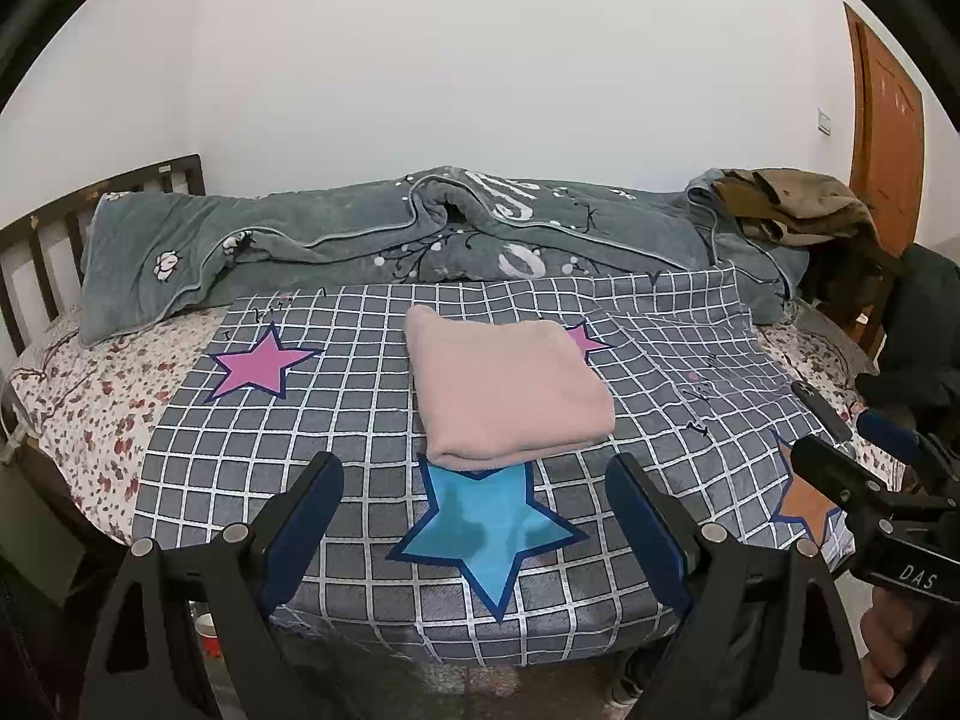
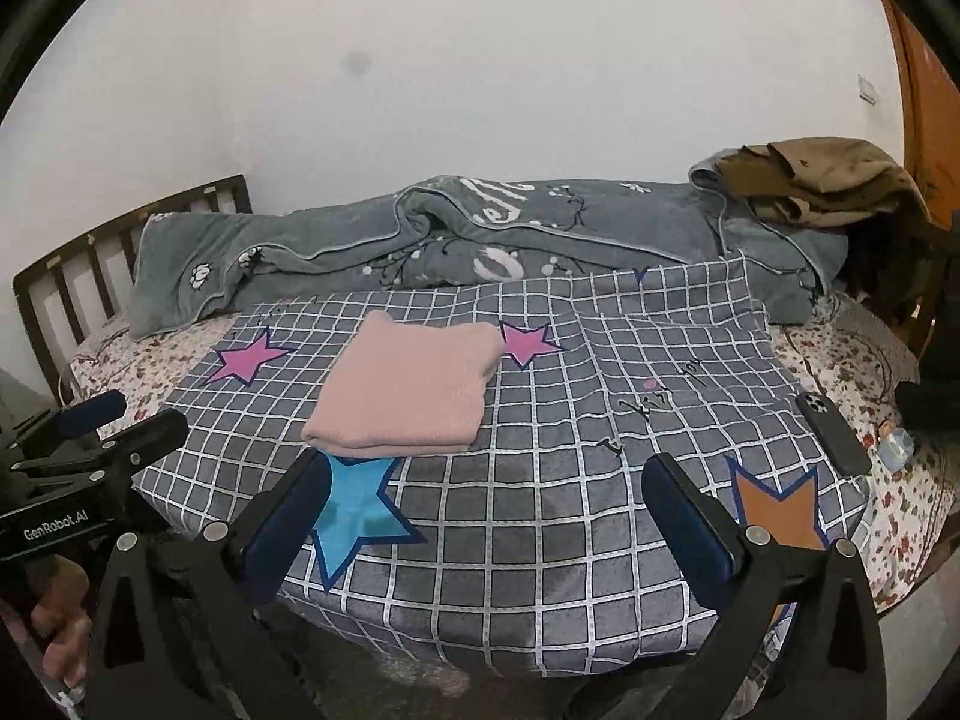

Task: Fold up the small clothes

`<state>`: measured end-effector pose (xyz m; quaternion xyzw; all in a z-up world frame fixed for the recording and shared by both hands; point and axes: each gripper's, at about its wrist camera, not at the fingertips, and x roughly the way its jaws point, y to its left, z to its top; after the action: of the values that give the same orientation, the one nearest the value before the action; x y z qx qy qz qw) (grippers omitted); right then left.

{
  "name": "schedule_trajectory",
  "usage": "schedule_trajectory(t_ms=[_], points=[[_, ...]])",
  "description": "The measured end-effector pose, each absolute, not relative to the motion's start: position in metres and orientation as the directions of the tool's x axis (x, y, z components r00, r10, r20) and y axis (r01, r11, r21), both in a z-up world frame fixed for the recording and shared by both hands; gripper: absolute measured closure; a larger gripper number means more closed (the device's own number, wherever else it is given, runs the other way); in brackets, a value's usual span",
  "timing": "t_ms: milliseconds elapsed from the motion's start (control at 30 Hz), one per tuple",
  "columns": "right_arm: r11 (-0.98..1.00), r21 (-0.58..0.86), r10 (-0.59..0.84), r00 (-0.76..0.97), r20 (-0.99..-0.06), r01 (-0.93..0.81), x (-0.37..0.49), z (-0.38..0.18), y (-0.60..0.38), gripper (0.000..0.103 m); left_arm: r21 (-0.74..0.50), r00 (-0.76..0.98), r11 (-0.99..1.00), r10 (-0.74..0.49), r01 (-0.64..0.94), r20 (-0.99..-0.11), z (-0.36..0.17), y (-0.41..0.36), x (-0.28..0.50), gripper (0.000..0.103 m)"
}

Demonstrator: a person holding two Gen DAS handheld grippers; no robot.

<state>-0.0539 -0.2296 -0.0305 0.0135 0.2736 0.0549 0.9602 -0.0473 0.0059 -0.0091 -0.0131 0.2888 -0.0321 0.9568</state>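
While both grippers' fingers (image 1: 327, 480) are hanging released, I am risking snagging the folded pink cloth (image 1: 510, 387) and undoing it.

The folded pink garment (image 1: 510, 390) covered the top point of the blue star (image 1: 489, 531) and part of a pink star (image 1: 585, 341). The phone (image 2: 833, 433) lay face down, its screen unseen. A small bluish object (image 2: 896, 449) beside it was too blurred to identify. The bed's footboard (image 1: 36, 252) ran off the frame.

Pink garment (image 1: 510, 384), folded into a flat rectangle, lying on checked cloth (image 1: 336, 480)
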Motion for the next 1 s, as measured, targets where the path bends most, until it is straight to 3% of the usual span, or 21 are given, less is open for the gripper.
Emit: schedule_trajectory(t_ms=[1000], points=[[0.993,0.055,0.115,0.84,-0.531,-0.101,-0.058,-0.03,-0.219,0.001,-0.05,0.839,0.999,-0.033,0.007,-0.543,-0.003,0.015,-0.05,0.014]])
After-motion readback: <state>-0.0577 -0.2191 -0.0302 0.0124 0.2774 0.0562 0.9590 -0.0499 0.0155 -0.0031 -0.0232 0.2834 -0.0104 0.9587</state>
